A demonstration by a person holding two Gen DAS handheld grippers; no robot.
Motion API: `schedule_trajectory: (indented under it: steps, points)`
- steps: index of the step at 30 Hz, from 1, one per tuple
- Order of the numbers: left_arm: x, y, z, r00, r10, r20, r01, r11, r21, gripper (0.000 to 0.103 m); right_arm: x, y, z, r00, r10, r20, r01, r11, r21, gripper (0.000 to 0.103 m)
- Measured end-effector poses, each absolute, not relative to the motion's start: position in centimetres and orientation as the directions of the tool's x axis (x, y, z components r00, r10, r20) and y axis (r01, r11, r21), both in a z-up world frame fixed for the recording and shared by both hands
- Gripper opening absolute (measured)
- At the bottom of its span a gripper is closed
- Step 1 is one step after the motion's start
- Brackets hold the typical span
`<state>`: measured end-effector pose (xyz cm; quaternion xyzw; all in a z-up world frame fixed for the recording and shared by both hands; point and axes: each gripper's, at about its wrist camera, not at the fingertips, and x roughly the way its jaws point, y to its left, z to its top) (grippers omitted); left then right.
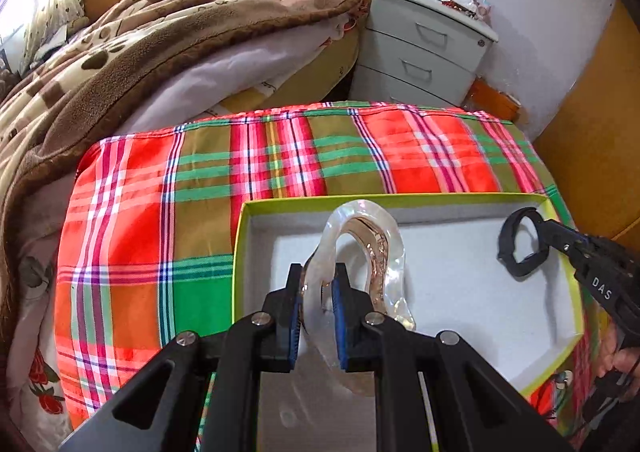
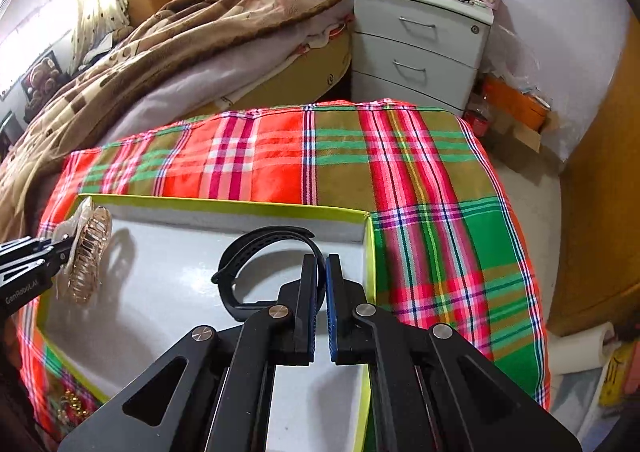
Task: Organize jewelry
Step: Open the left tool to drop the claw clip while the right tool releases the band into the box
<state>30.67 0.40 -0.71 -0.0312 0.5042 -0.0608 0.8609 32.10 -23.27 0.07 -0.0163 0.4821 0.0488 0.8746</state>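
Two tools each pinch a piece: your left tool (image 1: 316, 316) a clear hair claw (image 1: 362, 248), your right tool (image 2: 320, 308) a black band (image 2: 256, 248). Lower both flat inside the box (image 1: 400, 199), well apart, near opposite walls, before releasing.

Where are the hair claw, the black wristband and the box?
hair claw (image 1: 362, 248), left wrist view, on its pearly arch.
black wristband (image 2: 264, 238), right wrist view, on its upper curve.
box (image 1: 360, 199), left wrist view, on its far green rim.

My left claw (image 1: 316, 316) nearly closed, pads clamped tight, my right claw (image 2: 322, 308) pinched almost shut, both reaching forward, side by side
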Motion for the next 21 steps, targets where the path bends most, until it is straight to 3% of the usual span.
schedule_trajectory:
  steps: [12, 16, 21]
  points:
    - [31.3, 0.2, -1.1, 0.480, -0.106, -0.871, 0.064, 0.994, -0.085, 0.016, 32.3, -23.3, -0.1, 0.534, 0.055, -0.843, -0.098, 0.995, 0.003, 0.004]
    - [31.5, 0.3, -1.3, 0.476, -0.098, -0.874, 0.050, 0.995, -0.084, 0.028, 32.1, -23.2, 0.3, 0.548, 0.073, -0.833, -0.102, 0.995, 0.020, 0.004]
    - [31.0, 0.8, -0.6, 0.490, -0.126, -0.863, 0.054, 0.992, -0.114, 0.035, 31.4, -23.3, 1.1, 0.571, 0.086, -0.816, -0.091, 0.995, 0.040, 0.012]
